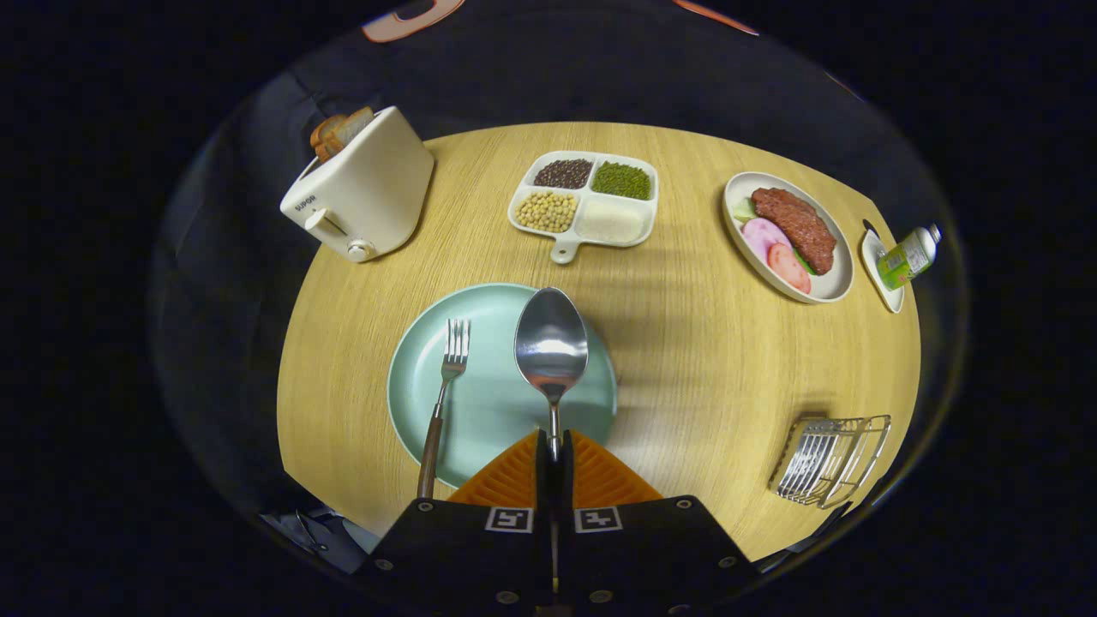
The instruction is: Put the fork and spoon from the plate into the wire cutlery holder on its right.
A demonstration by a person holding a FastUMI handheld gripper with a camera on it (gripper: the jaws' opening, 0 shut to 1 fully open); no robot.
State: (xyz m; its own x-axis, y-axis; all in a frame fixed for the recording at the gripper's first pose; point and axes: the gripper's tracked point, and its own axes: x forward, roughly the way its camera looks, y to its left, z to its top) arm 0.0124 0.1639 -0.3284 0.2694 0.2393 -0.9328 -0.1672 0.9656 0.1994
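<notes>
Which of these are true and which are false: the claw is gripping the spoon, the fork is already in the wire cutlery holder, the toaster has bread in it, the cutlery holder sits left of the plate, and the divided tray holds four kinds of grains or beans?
1. The claw is shut on the spoon. True: both fingers press on its handle, the bowl out ahead of them.
2. The fork is in the wire cutlery holder. False: it lies on the green plate, beside the spoon.
3. The toaster has bread in it. True.
4. The cutlery holder sits left of the plate. False: it stands to the right.
5. The divided tray has four filled compartments. True.
</notes>
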